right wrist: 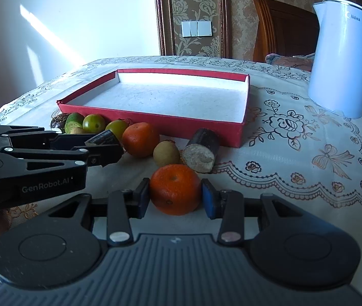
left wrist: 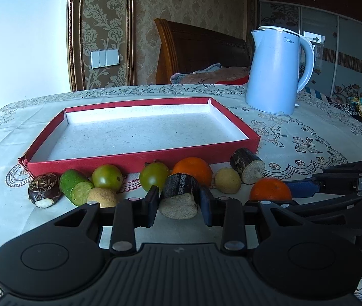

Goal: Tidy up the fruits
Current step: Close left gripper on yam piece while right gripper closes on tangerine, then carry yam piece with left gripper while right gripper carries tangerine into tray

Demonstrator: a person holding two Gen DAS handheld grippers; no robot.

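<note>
Currently, by label:

Left gripper [left wrist: 178, 205]: its two pads are set against the flanks of a dark-skinned sugarcane piece [left wrist: 179, 195], which is pinched between them just above the tablecloth; from the right wrist view the same gripper [right wrist: 105, 145] is seen at 9 o'clock, clamped on that sugarcane piece [right wrist: 102, 137].

Right gripper [right wrist: 174, 197]: a near orange [right wrist: 175, 189] is seated between its blue pads, with both pads touching the peel; in the left wrist view this gripper's blue finger shows at 3 o'clock, its closure hidden there, beside the near orange [left wrist: 270, 189].

Red tray [left wrist: 140, 162]: a shallow box with a white speckled floor is seen at 12 o'clock from the fruit row, nothing lying in it.

Fruit row, along the tray's front wall: a water chestnut [left wrist: 43, 190], a cut green cucumber piece [left wrist: 75, 187], two green tomatoes [left wrist: 107, 177] [left wrist: 154, 177], a far orange [left wrist: 193, 170], a tan longan [left wrist: 228, 180] and a second sugarcane piece [left wrist: 247, 165] are lined up close together; another longan [left wrist: 102, 196] is set at 6 o'clock of the cucumber.

Kettle [left wrist: 276, 71]: a pale blue electric kettle is stood upright at 2 o'clock of the tray, well apart from the fruit.

Tablecloth [left wrist: 308, 137]: white with floral embroidery.
</note>
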